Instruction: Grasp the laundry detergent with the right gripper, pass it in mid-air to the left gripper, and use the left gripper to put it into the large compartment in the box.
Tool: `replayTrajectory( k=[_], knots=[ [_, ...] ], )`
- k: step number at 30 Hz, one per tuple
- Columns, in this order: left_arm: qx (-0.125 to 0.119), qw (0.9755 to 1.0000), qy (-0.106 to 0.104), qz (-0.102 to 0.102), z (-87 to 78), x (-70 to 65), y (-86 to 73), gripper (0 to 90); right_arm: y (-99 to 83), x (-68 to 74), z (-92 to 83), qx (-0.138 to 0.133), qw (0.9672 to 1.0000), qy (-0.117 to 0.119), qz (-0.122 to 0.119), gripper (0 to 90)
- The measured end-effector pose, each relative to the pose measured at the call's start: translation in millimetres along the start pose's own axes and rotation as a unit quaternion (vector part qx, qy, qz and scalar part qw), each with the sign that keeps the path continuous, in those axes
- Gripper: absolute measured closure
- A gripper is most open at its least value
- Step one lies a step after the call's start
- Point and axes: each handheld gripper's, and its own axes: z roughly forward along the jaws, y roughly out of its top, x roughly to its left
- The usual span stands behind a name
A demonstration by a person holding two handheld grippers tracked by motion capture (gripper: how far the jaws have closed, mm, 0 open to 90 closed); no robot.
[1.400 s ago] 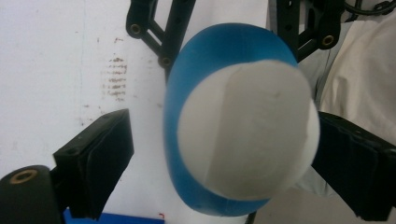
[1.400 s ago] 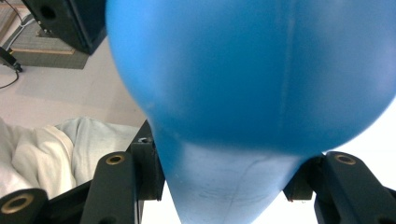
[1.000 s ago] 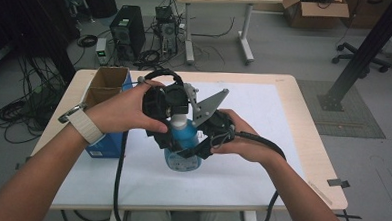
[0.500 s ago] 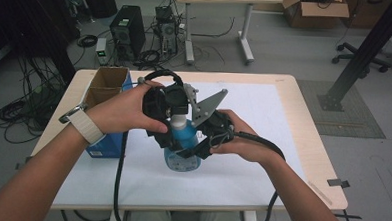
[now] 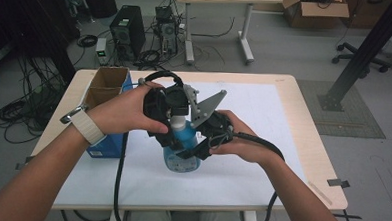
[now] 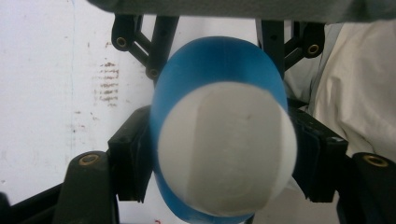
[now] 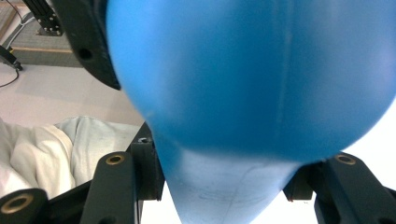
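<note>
We work at a light wooden table (image 5: pixel 304 115) covered over most of its top by a white sheet (image 5: pixel 254 113); bare wood shows as a border along the far edge and the right edge. Near the table's left edge stands an open cardboard box (image 5: pixel 107 84) with blue sides, its flaps up. The blue bottle (image 5: pixel 182 145) stands near the middle of the sheet, somewhat toward the near edge, with its white cap (image 6: pixel 226 149) on top.

Our left gripper (image 5: pixel 171 122) comes down over the top of the bottle. In the left gripper view its black jaws sit against both sides of the white cap; they have just been closing on it and now press it from either side. Our right gripper (image 5: pixel 202 146) comes in from the right and is clamped on the bottle's blue body; in the right gripper view the blue plastic (image 7: pixel 252 74) bulges between the two jaws. A black cable (image 5: pixel 118 187) trails from the left gripper over the near edge of the table.

Around the table the room has a grey floor (image 5: pixel 297 45). Beyond the far edge stand a dark computer tower (image 5: pixel 127 32), a tangle of cables (image 5: pixel 156 53) and a second desk (image 5: pixel 219 1) on white legs. A slanting black frame post (image 5: pixel 361 52) rises at the right, with an office chair base (image 5: pixel 356 52) behind it and a cardboard carton (image 5: pixel 318 8) farther back.
</note>
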Motion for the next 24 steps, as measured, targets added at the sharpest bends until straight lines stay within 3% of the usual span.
replayTrajectory(
  k=[24],
  knots=[
    [0.008,0.9999,0.012,0.001,-1.3,-3.4,-0.4,37.9,2.3,1.2,2.0,0.0,1.0,0.001,-0.007,44.5]
  ],
)
